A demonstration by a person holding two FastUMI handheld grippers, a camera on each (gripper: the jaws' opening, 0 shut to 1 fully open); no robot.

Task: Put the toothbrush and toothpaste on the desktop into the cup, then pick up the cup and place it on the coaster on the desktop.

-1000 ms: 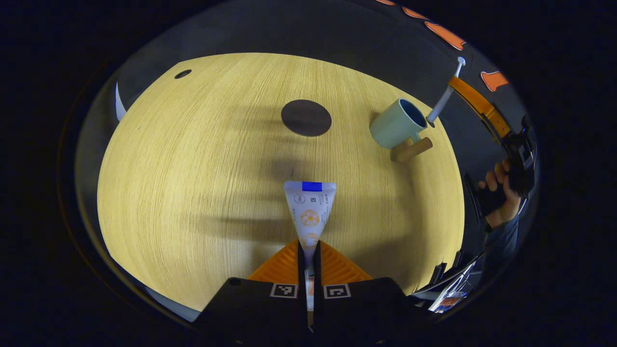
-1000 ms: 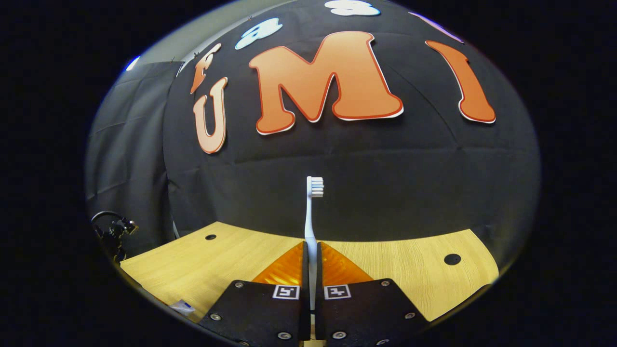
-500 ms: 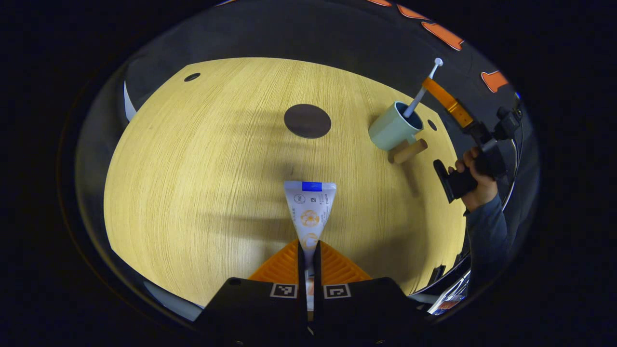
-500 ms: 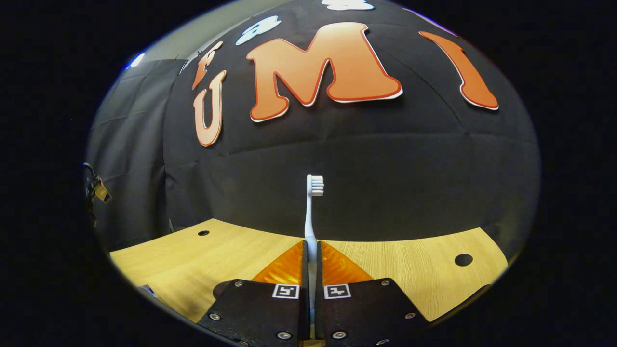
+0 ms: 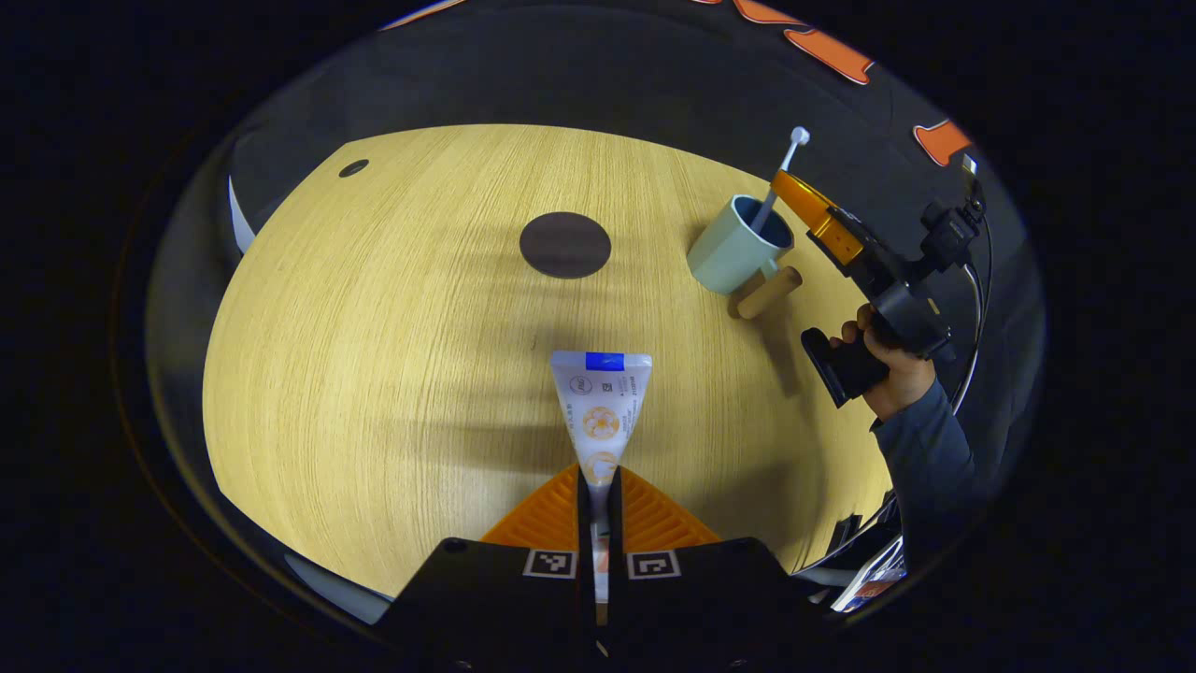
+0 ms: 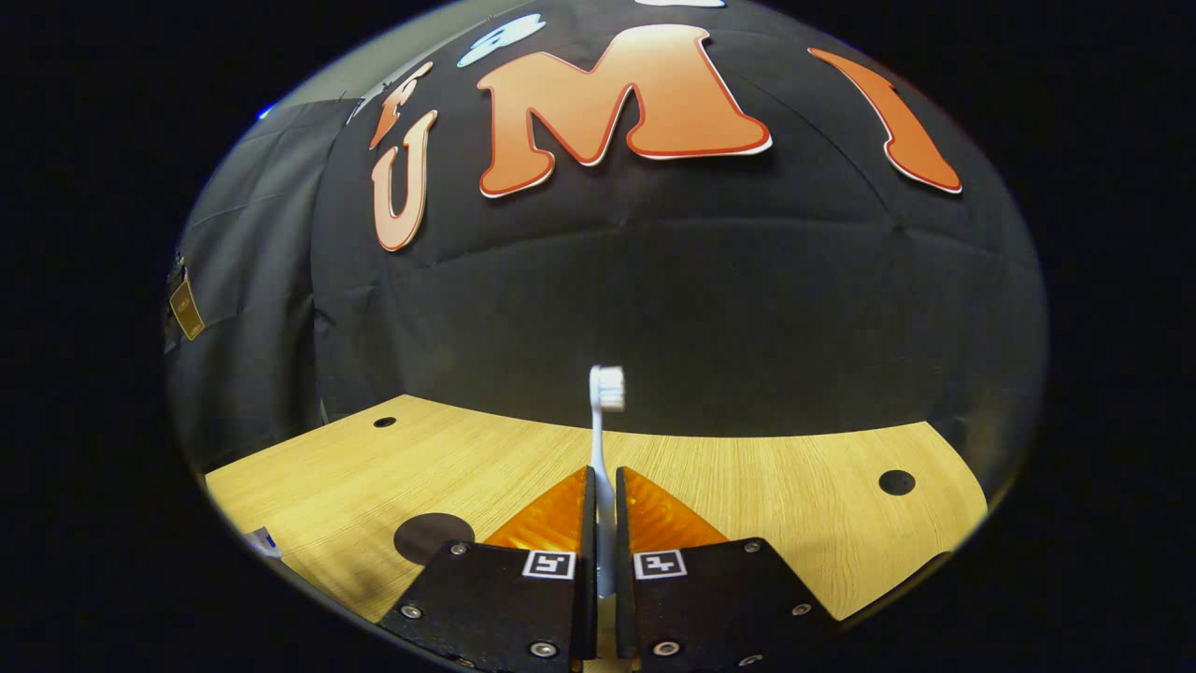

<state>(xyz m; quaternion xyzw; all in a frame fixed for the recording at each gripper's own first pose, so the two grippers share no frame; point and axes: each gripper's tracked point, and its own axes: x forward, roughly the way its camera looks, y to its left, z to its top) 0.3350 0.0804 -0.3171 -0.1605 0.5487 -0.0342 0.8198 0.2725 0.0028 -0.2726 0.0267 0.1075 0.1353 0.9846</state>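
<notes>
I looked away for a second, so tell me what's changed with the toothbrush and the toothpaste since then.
The right gripper carried the toothbrush over the cup and lowered its handle end inside, fingers still closed on it. The left gripper keeps holding the toothpaste above the desktop; cup and coaster are unmoved.

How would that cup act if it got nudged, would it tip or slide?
The cup is short and wide with a flat base on the table, so a low push would probably slide it. The toothbrush leans from its rim, and a handle juts from one side, so a high knock there might rock it. It looks rigid, likely breakable if dropped.
</notes>
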